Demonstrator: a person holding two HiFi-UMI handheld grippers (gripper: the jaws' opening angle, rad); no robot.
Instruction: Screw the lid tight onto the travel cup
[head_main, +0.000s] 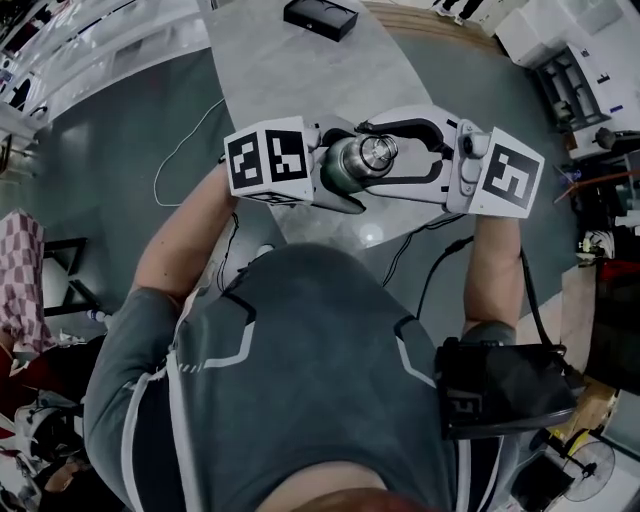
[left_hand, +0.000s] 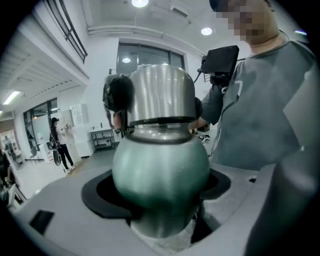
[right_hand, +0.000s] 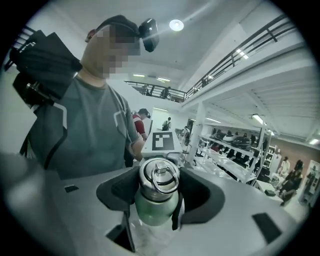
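Observation:
The travel cup (head_main: 352, 168) is held in the air over the table, lying sideways between my two grippers. Its green body (left_hand: 160, 167) sits deep in my left gripper (left_hand: 160, 202), whose jaws are shut on it. The steel lid (right_hand: 157, 176), with a wire ring on top, sits on the cup's neck. My right gripper (right_hand: 157, 196) comes from the opposite side, its black curved pads (right_hand: 121, 192) closed against both sides of the lid. In the head view the left gripper (head_main: 340, 182) is to the left of the cup and the right gripper (head_main: 402, 155) to the right.
Below the cup is a pale grey table (head_main: 300, 75) with a black box (head_main: 320, 17) at its far end. Cables (head_main: 190, 140) trail off the table's left side to the dark floor. A black pack (head_main: 505, 388) hangs at the person's right hip.

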